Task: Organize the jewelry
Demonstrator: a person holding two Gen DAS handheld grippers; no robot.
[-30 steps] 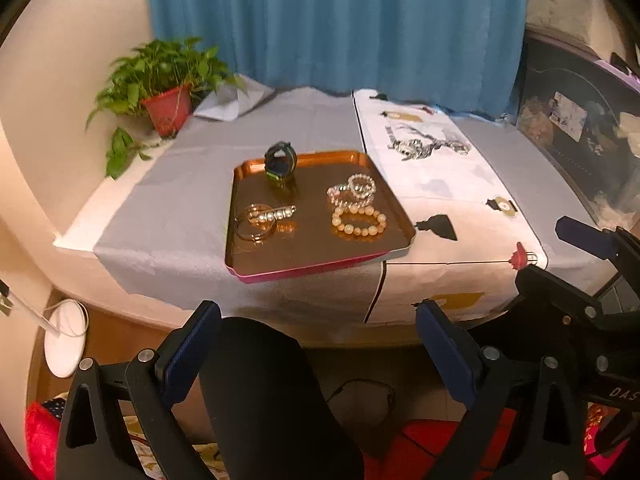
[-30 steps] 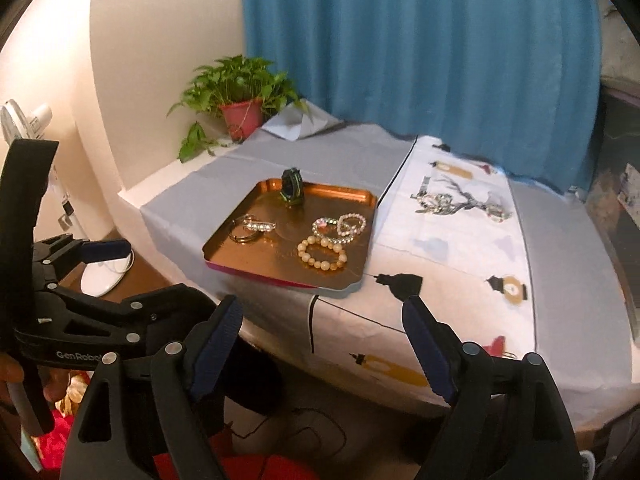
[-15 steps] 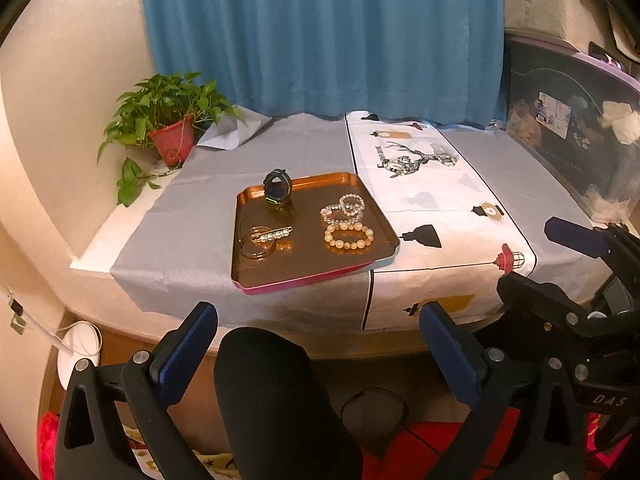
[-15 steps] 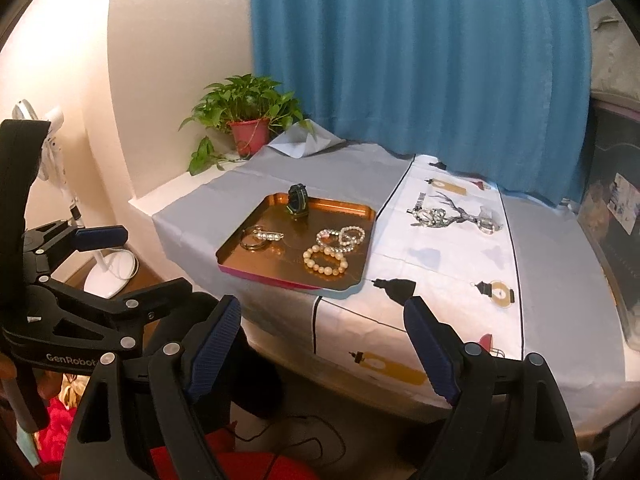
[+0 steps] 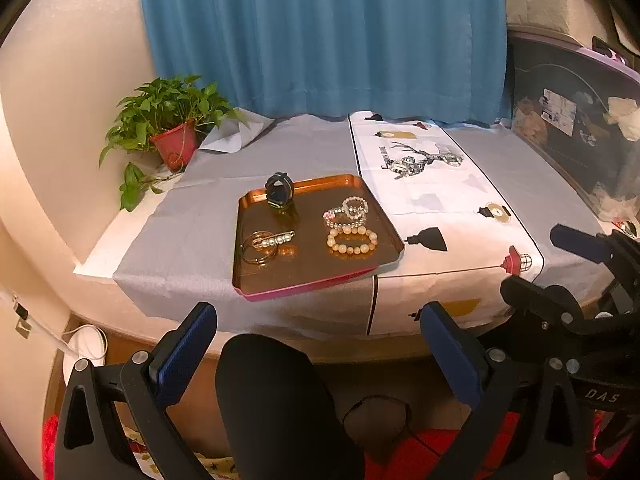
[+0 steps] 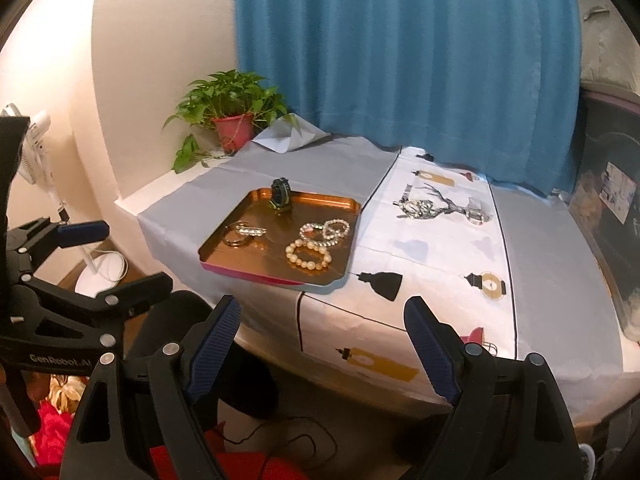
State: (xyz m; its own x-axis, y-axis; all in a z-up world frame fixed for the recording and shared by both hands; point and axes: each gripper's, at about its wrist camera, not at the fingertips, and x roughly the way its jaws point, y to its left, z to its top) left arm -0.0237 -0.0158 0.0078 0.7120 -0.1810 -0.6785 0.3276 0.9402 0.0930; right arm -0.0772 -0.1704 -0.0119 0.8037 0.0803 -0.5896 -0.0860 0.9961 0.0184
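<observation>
White fan (image 6: pixel 30 144), right view only

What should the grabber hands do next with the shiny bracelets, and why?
Probably move the right gripper forward toward the copper tray. Both grippers are open, hold nothing and hang short of the table edge, while the big bead bracelet lies nearest on the tray's right side.
</observation>
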